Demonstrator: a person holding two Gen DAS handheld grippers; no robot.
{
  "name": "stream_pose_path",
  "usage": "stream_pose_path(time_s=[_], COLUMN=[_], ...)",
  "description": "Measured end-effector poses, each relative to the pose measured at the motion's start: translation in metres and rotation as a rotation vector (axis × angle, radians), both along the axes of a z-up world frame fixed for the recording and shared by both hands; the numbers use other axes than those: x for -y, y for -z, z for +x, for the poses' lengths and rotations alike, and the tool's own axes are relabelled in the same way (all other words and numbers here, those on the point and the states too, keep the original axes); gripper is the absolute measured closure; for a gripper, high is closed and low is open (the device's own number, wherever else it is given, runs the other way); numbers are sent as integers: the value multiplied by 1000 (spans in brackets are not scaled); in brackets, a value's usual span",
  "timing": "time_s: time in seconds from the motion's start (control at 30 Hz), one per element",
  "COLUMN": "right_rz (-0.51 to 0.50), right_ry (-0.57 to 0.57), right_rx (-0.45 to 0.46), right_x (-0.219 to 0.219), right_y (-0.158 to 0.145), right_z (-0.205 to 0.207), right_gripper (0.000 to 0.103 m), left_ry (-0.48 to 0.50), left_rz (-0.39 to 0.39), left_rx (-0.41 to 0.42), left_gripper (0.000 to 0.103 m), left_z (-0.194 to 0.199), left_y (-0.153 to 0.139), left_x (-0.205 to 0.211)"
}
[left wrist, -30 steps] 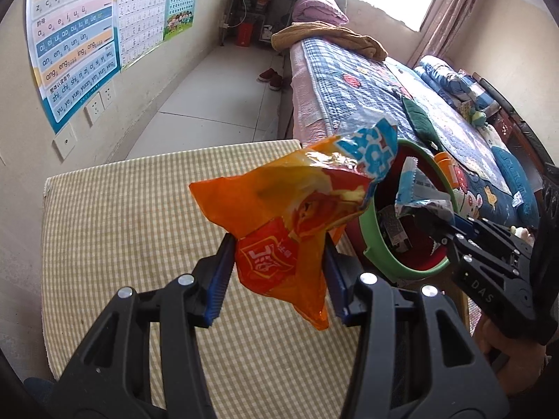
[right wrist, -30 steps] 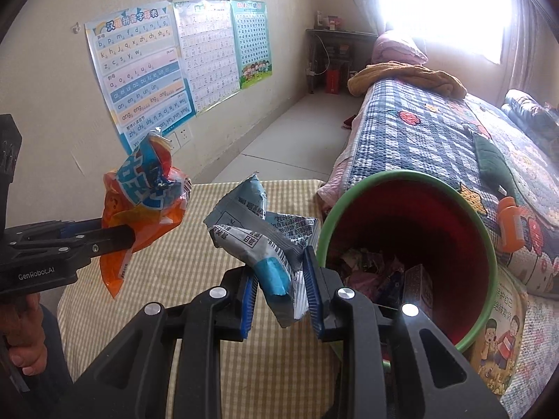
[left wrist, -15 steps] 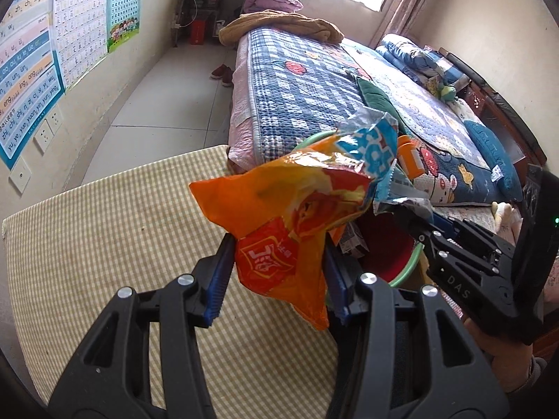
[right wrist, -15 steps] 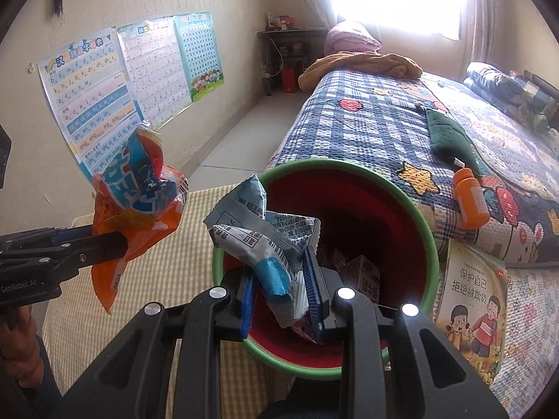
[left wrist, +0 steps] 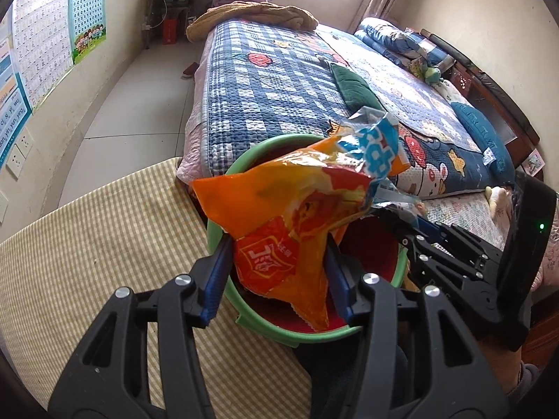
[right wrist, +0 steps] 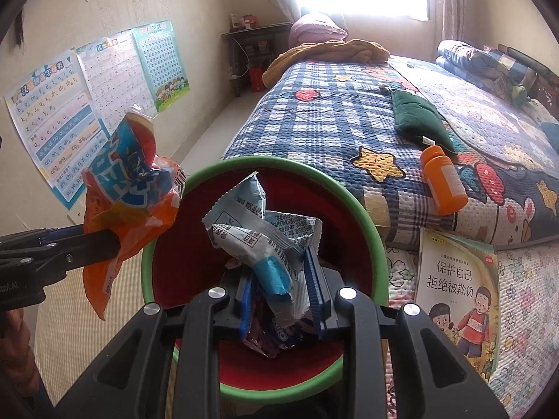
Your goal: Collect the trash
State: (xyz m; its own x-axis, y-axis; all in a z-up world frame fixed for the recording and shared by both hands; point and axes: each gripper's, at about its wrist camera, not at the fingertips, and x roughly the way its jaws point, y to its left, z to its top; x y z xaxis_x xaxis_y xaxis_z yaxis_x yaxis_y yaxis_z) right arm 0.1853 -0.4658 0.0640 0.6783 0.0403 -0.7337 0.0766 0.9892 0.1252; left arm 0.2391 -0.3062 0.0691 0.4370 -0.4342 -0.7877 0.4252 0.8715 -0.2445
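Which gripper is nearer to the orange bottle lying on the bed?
The right gripper. It is over the bin, whose far rim is beside the orange bottle. The left gripper is beyond the bin's opposite rim, farther away.

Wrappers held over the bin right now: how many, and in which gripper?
2. The orange snack bag is clamped in the left gripper; the silver-blue wrapper is in the right gripper, above the red bin. More trash lies inside.
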Motion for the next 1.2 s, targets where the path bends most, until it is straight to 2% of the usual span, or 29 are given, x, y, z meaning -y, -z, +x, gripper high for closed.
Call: stream_pose_path(time_s=[0.1,0.2,0.23,0.3,0.33,0.47,0.53,0.63,1.0,1.2], right_rz=[7,14,13,5,0,-4,-11,-13,-42,-49], right_ry=[4,8,8,8,8,23,25,8,-150,-203], right_rx=[-5,-11,-14,-13,-12,-6,0,15,80,120], right_x=[5,7,7,7,7,6,2,-11,-115,-167], right_y=[5,10,11,12,12,10,6,-2,-38,-45], right_z=[4,8,9,8,8,1,-4,-12,-54,-74], right_gripper=[74,66,63,59,49,34,19,10,7,7], left_ry=[2,-9,-12,-25,-33,-91,-126,-164,-317,-417], left_rz=[8,19,20,20,21,-3,-17,-19,75,94], left_rx=[-5,-11,-14,-9,-6,14,40,72,174,188], left_gripper=[52,48,46,34,29,15,6,6,6,6], left_z=[5,10,11,13,14,10,6,-6,-85,-122], left_y=[4,9,9,9,8,0,-8,-17,-37,-38], left_x=[7,10,11,9,7,-12,-26,-51,-158,-212])
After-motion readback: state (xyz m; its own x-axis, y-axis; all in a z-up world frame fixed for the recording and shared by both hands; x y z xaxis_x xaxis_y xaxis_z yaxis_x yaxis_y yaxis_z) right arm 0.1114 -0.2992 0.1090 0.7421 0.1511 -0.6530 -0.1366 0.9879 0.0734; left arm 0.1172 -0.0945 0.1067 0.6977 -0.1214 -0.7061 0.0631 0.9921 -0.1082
